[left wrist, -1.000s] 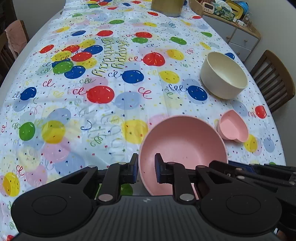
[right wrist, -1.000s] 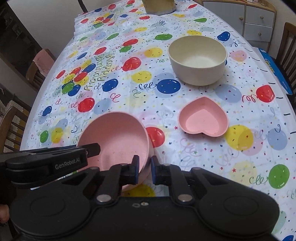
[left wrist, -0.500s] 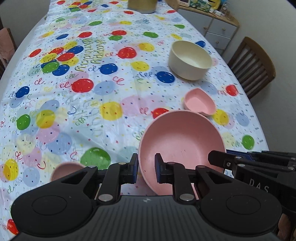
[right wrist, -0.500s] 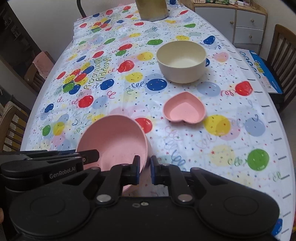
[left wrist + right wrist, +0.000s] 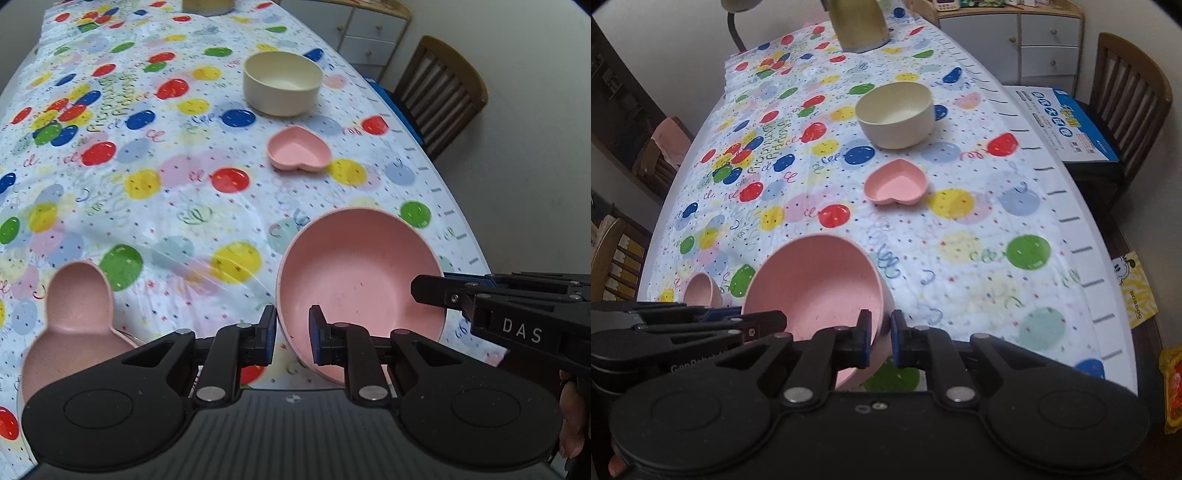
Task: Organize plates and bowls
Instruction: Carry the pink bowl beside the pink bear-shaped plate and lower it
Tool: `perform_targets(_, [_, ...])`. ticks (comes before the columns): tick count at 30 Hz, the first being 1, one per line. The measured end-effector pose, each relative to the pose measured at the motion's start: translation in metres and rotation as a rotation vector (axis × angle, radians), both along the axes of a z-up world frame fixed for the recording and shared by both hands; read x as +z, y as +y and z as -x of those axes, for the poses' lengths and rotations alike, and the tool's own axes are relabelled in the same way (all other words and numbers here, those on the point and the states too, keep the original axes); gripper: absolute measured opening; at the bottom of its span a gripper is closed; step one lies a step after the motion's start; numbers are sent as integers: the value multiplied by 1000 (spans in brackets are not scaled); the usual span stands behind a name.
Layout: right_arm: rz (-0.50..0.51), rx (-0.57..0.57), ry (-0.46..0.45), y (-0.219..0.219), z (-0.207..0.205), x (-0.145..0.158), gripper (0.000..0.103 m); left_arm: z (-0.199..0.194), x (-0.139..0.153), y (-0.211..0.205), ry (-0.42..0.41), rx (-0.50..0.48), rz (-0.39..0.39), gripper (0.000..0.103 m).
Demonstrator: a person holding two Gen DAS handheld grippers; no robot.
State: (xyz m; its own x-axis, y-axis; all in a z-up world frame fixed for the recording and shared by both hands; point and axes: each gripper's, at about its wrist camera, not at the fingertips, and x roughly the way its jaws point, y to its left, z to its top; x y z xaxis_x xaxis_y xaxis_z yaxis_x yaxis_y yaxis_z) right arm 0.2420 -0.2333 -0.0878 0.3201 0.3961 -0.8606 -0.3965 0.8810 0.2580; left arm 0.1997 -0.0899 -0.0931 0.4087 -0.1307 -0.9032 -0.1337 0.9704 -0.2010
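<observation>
Starting at the left, a pink plate with round ears (image 5: 70, 314) lies flat on the balloon tablecloth (image 5: 166, 221), at the near edge of the table.

Next comes the left gripper (image 5: 291, 332). Its two fingers are pulled close together and pinch the near left rim of the big pink bowl (image 5: 358, 266). One finger is outside the wall and one is inside.

The bowl sits between the two tools. It looks tipped, with its open side turned toward the cameras. I think it is held a little off the cloth, but I cannot be sure.

On the right, the right gripper (image 5: 880, 343) pinches the bowl's near right rim the same way, fingers close together on the wall.

Farther back and to the right, a small pink heart dish (image 5: 297, 149) and a cream bowl (image 5: 280, 81) stand apart from each other on the cloth.

The eared plate is just beside the bowl, on its left. So the left hand is the nearer one. If the bowl is going onto that plate, I think both hands must slide left together and keep it level.
</observation>
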Motion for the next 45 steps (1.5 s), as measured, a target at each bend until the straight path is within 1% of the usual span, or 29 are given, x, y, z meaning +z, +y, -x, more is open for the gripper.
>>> perform_targets(6, [5,-32,11,-26,13,-4,9,12,-6,-21,25,-47,9,18])
perform_targets(9, [15,-47,27,-36,20,-10,8,18,-11,-32,33,-72,10,18])
perform_targets(16, [36,-86,65,-56,34,-26,9,29,-27,-51,84,-123,22,18])
perform_targets(20, [37,-91,78,-63,39,-32,9,31,-33,-53,103,-131,25,18])
perform_targets(34, [53,-84,117,-67,45,-49,9,35,-40,-56,111,-134,27,18])
perform_targets(36, [55,-84,120,-68,46,-50,9,35,-38,-56,106,-132,25,18])
perform_targets(39, [51,-80,123,-68,46,-49,13,36,-33,-54,93,-131,16,18])
perform_targets(45, [44,-48,92,-66,47,-36,22,38,-20,-49,62,-131,11,18])
